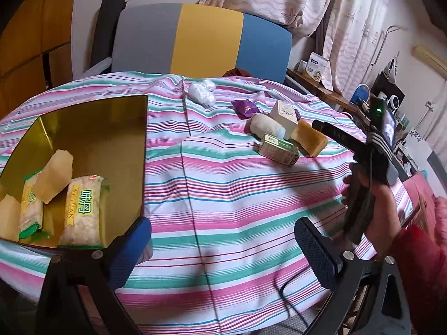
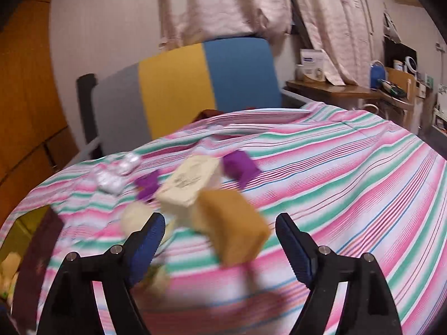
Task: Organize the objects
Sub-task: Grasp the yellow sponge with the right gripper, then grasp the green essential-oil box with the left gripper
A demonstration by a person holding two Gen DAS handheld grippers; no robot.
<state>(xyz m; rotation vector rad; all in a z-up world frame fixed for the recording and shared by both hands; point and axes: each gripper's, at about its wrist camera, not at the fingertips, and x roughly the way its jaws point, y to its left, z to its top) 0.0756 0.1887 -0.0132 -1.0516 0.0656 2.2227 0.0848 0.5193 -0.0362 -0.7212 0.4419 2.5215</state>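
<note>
Over striped desk [image 1: 237, 195], right claw [image 2: 220, 240] spread wide before brown block [image 2: 234, 223], nothing pinched; left claw [image 1: 223, 251] spread, empty. Next, prob.: close on block w/ care, carry to gold tray [image 1: 92, 128].

**A lived-in room of a home**

A domestic room is shown, most likely a bedroom or living room. A table is covered by a striped cloth [image 1: 237, 184] in pink, green and white. Behind it, a chair [image 1: 201, 39] upholstered in grey, yellow and blue panels is placed against a pale wall. The window side is hung with patterned curtains [image 2: 232, 2]. Wooden cupboard doors [image 1: 28, 36] are seen at the left. At the right, a cluttered wooden side shelf [image 2: 335, 90] is loaded with small boxes, a blue lamp-like item and household oddments. A wall air conditioner [image 1: 430, 58] is partly seen.
</note>
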